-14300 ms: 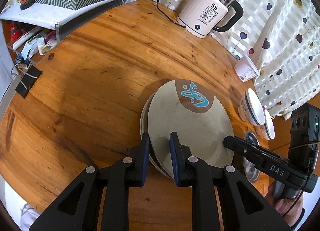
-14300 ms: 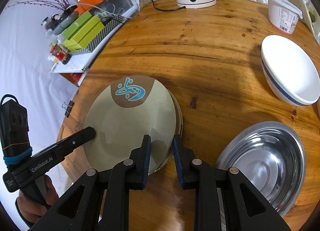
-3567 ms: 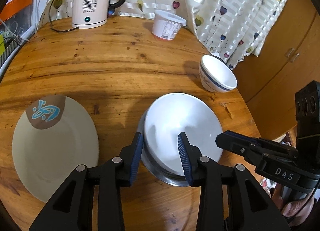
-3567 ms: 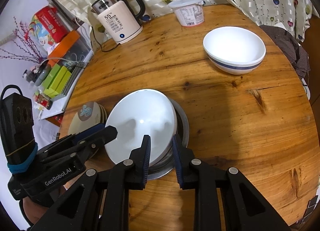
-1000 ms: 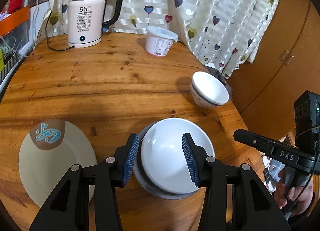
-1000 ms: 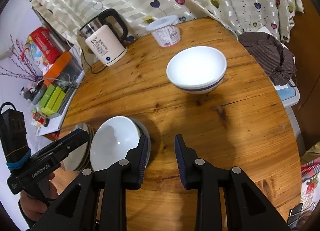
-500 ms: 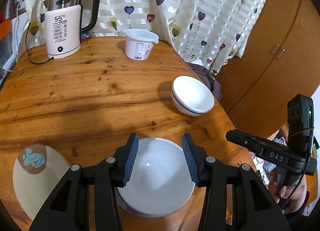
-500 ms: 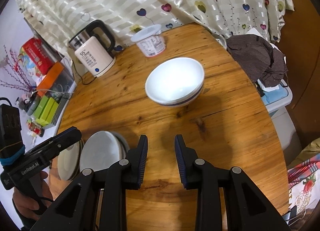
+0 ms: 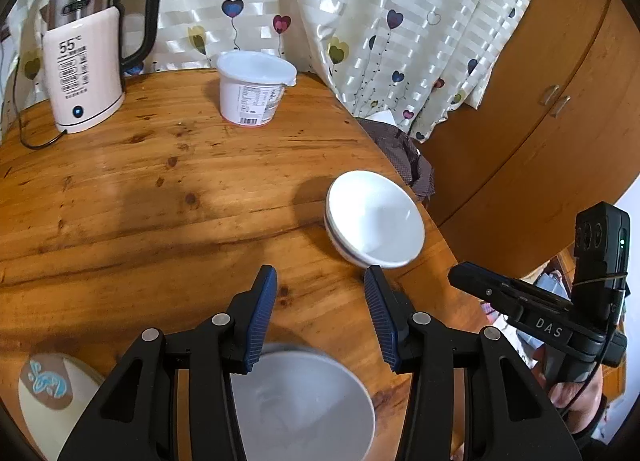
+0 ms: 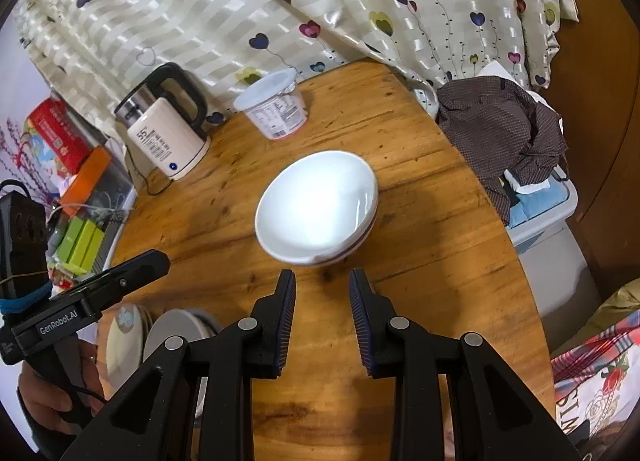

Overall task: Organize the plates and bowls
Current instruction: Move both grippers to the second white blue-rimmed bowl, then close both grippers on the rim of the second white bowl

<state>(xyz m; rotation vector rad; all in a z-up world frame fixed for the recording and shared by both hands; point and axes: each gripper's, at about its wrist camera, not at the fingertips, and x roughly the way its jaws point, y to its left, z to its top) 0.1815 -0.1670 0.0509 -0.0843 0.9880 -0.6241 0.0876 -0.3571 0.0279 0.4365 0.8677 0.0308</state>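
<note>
White bowl (image 10: 316, 207) upright (blue-banded), table's edge.

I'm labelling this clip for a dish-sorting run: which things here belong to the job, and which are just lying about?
Job: blue-banded bowl; stacked bowl; plate pile.
Lying about: kettle; lidded tub; brown checked cloth; boxes.

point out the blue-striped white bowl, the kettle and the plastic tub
blue-striped white bowl (image 10: 316, 207), right wrist view, inner white surface
kettle (image 9: 82, 73), left wrist view, pale front panel
plastic tub (image 9: 252, 99), left wrist view, labelled side wall
</note>
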